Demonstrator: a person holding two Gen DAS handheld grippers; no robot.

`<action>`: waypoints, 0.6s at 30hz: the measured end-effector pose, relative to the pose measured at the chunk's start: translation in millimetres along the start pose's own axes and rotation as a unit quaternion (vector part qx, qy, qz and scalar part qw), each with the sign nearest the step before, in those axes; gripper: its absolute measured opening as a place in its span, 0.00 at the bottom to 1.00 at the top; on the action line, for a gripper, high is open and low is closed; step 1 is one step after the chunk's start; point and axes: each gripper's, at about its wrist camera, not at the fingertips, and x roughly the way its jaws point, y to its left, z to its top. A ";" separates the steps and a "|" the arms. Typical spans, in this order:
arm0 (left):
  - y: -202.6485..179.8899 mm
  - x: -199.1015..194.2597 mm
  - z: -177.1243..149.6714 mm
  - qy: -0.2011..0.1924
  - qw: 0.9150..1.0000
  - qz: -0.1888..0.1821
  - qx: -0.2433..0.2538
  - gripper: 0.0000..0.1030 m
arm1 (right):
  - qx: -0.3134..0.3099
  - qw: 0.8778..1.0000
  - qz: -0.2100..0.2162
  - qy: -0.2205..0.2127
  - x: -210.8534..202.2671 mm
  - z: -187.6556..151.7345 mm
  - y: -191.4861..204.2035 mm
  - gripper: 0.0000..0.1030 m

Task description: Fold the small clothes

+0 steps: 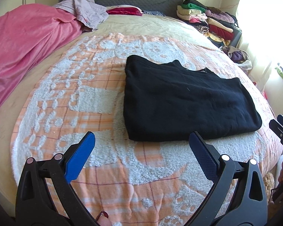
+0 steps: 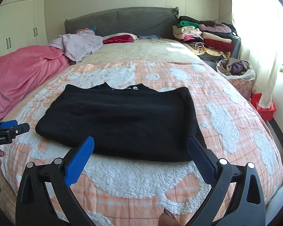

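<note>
Plainly, both grippers are standing released, with nothing between their blue pads. The left gripper is hanging just short of the near left corner of the black garment, and the right gripper is hovering at the near edge of that same garment, its right finger overlapping the near right corner in the picture; whether it is touching the cloth I cannot tell.

The black garment is lying folded into a rough rectangle on the orange and white bedspread, about the middle of the bed. Its neck opening is peeking out along the far edge. It is looking thick and soft, like fleece or knit, so it is likely sagging and bending wherever it is lifted and sliding little on the nubbly spread. The near corners, one for each gripper, seem the best places to pinch through all layers.

Left of the garment and farther off, a pink blanket is lying bunched. Beyond the garment to the right, a stack of folded clothes is sitting beside the grey headboard.
</note>
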 end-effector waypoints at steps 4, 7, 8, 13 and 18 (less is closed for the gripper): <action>7.9 -4.0 1.5 -0.006 1.000 0.003 -0.008 0.91 | -0.010 1.000 0.009 -0.001 0.4 4.3 11.2 0.95; 14.7 -5.2 2.4 -0.008 1.000 0.006 -0.014 0.91 | -0.016 1.000 0.016 -0.001 2.8 7.4 20.9 0.95; 17.0 -5.7 2.6 -0.009 1.000 0.007 -0.017 0.91 | -0.019 1.000 0.020 0.000 4.1 8.8 25.1 0.95; 31.0 -6.6 2.8 -0.010 0.999 0.015 -0.032 0.91 | -0.036 0.999 0.037 0.004 11.3 14.5 46.0 0.95; 46.1 -6.8 7.4 -0.014 0.998 0.027 -0.046 0.91 | -0.057 0.997 0.055 0.010 20.8 19.0 70.9 0.95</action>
